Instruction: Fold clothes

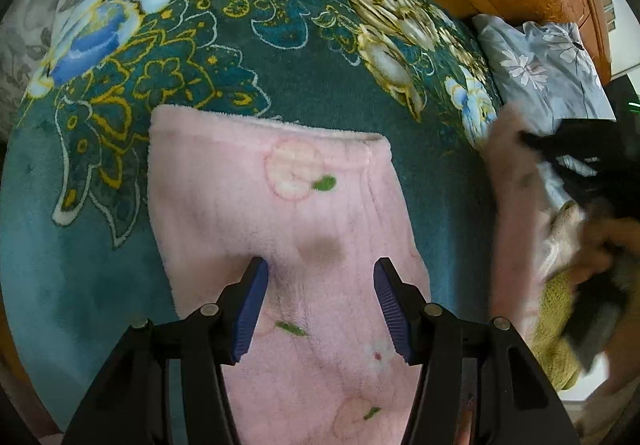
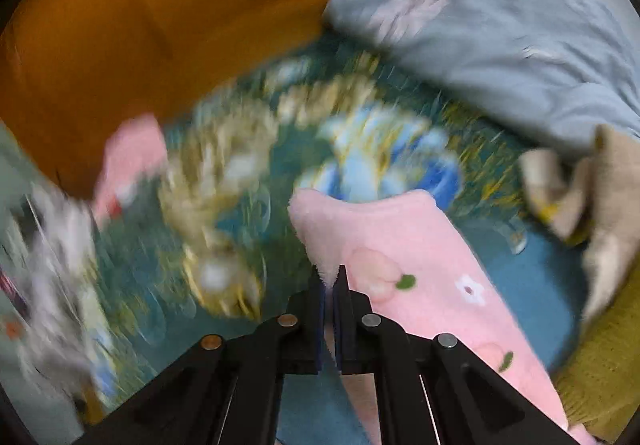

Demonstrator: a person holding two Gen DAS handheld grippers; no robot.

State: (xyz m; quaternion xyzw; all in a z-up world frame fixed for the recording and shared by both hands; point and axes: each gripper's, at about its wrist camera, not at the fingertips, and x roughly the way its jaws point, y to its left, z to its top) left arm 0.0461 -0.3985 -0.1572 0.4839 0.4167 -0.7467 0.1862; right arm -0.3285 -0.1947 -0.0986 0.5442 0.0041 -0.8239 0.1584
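1. One fold looks made: the pink fleece garment [image 1: 280,213] lies doubled and flat on the green floral blanket [image 1: 248,57], under the left gripper [image 1: 320,309], whose fingers stand spread.
2. Right gripper [image 2: 330,285] pinches the fluffy edge between its pressed-together fingers; further folds remain.
3. Beige and olive clothes [image 2: 600,225] wait crumpled beyond the right finger.

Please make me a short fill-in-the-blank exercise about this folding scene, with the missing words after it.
1. The fleece garment is ____ in colour.
2. It lies on a teal blanket printed with ____.
3. The right gripper is ____ on an edge of the garment.
4. The jaws of the left gripper stand ____ above the garment.

Missing words: pink; flowers; shut; open
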